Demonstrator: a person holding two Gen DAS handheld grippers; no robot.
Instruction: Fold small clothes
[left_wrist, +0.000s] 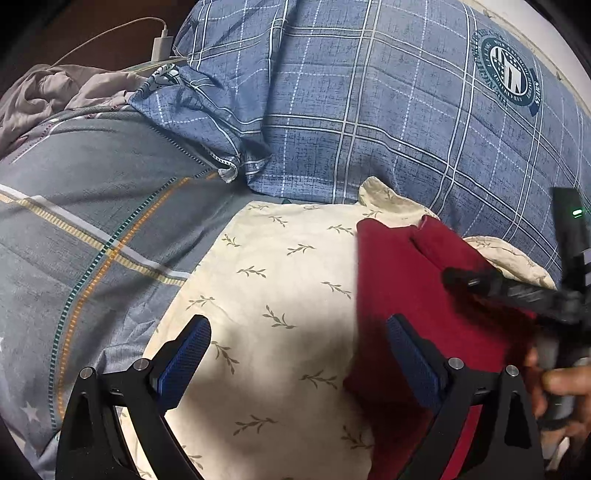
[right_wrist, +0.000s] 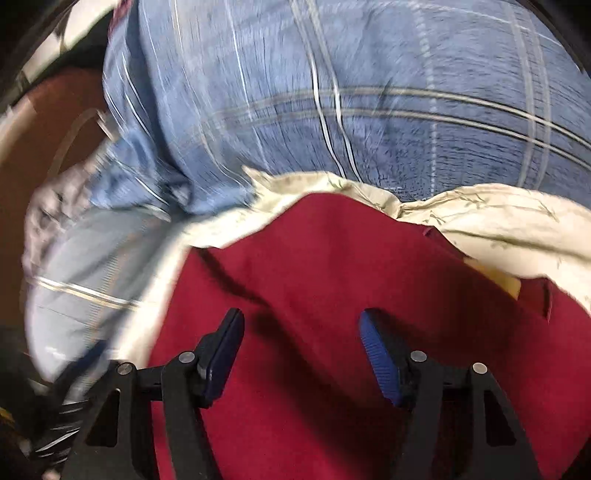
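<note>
Red garment (left_wrist: 399, 280): dark crimson, smooth, partly folded, lying on cream leaf-print cloth (left_wrist: 280, 273) before blue plaid pillow (left_wrist: 369, 92). Left gripper (left_wrist: 299, 354) jaws apart, empty. Right gripper (right_wrist: 301, 345) jaws apart above garment.

Garment (left_wrist: 399, 295) on pillowcase (left_wrist: 277, 277), quilt (left_wrist: 369, 110) behind both.

Bed covered in a grey striped sheet (left_wrist: 92, 192). Spread directly on it: a cream leaf-print cloth (left_wrist: 280, 280), with a dark red garment (left_wrist: 399, 280) lying flat over its right part. Behind, touching the cream cloth's far edge, a blue plaid quilt (left_wrist: 362, 103), bunched high. At far left, a crumpled mauve-grey cloth (left_wrist: 48, 92).
</note>
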